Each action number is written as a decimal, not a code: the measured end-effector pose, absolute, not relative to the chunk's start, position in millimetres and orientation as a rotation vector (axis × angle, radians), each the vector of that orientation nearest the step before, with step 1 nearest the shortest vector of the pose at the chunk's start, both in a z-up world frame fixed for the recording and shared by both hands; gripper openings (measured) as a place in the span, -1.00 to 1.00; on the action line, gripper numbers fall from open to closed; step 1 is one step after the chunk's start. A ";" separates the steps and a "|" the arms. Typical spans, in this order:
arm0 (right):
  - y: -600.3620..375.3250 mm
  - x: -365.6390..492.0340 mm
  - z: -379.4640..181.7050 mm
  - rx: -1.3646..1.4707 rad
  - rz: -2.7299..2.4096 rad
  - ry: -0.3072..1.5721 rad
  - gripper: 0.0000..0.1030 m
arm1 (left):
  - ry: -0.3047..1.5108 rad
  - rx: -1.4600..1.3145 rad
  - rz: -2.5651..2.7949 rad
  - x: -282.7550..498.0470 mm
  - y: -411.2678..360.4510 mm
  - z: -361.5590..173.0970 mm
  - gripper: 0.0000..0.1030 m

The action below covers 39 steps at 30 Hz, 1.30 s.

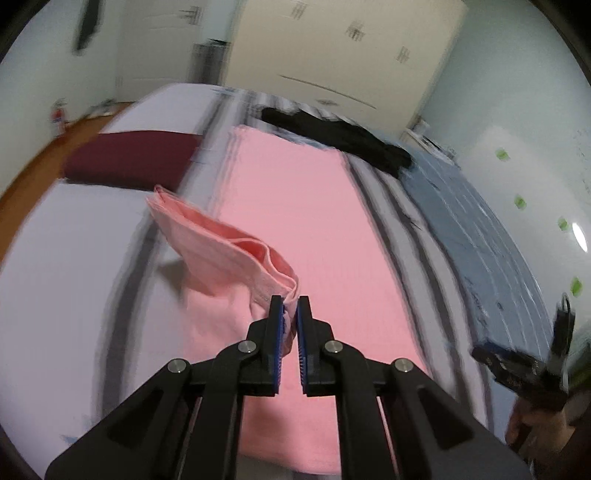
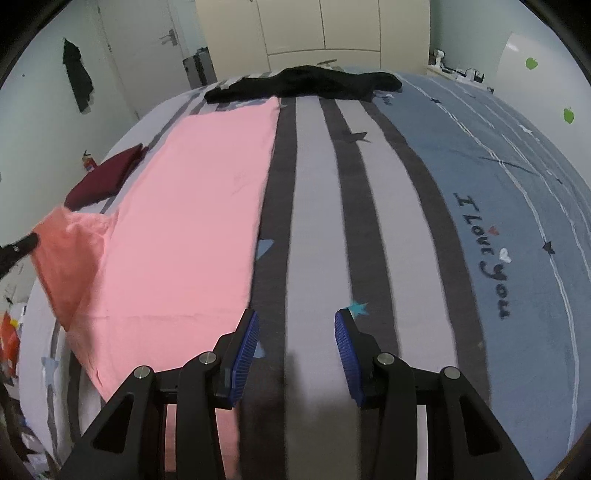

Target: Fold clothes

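A pink garment (image 1: 295, 206) lies flat and long on the striped bed (image 2: 314, 206). It also shows in the right wrist view (image 2: 184, 229). My left gripper (image 1: 290, 306) is shut on the hem of the pink sleeve (image 1: 221, 251) and holds it lifted off the bed, to the left of the garment body. The lifted sleeve (image 2: 70, 258) shows at the left of the right wrist view, with the left gripper's tip (image 2: 18, 247) beside it. My right gripper (image 2: 295, 332) is open and empty over the bed, just right of the garment's near edge.
A folded maroon garment (image 1: 129, 155) lies on the bed to the left of the pink one. A black garment (image 2: 306, 86) lies across the far end of the bed. A wardrobe (image 2: 314, 26) and a door stand behind. The right gripper's body (image 1: 535, 365) shows at the right of the left wrist view.
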State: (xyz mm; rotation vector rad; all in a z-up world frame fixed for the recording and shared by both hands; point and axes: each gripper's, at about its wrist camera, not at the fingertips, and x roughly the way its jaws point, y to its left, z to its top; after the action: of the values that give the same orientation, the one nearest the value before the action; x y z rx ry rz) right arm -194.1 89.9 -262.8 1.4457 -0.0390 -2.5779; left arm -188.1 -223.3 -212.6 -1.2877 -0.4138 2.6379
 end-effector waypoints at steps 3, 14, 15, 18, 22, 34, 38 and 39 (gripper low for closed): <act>105.3 -196.0 -258.4 1.445 -2.562 -0.015 -0.24 | -0.483 -1.379 2.534 -189.5 -177.5 -234.8 -0.82; 112.7 -205.2 -270.8 1.466 -2.531 -0.059 -0.24 | -0.445 -1.408 2.568 -164.6 -198.7 -238.5 -0.48; 107.2 -205.7 -272.9 1.464 -2.523 -0.061 -0.24 | -0.421 -1.420 2.596 -166.7 -211.1 -241.1 -0.48; 90.9 -207.2 -279.5 1.461 -2.498 -0.061 -0.24 | -0.341 -1.452 2.681 -174.9 -246.4 -248.3 -0.48; 67.5 -210.9 -285.5 1.454 -2.466 -0.068 -0.24 | -0.321 -1.471 2.731 -181.2 -281.6 -261.2 -0.51; 18.8 -210.2 -314.5 1.484 -2.401 -0.023 -0.24 | -0.291 -1.635 2.682 -156.6 -303.6 -319.5 -0.69; 28.1 -197.4 -338.2 1.591 -2.364 -0.013 -0.24 | -0.306 -1.617 2.684 -163.8 -309.7 -304.1 -0.70; 30.7 -193.1 -342.0 1.602 -2.356 -0.008 -0.24 | -0.312 -1.591 2.700 -169.7 -311.4 -297.9 -0.70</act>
State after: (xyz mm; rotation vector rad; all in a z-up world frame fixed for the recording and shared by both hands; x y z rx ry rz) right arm -193.1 30.7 -342.0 1.6021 -0.0085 -2.3564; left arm -169.7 -311.4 -297.9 -1.5910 -0.3117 2.6998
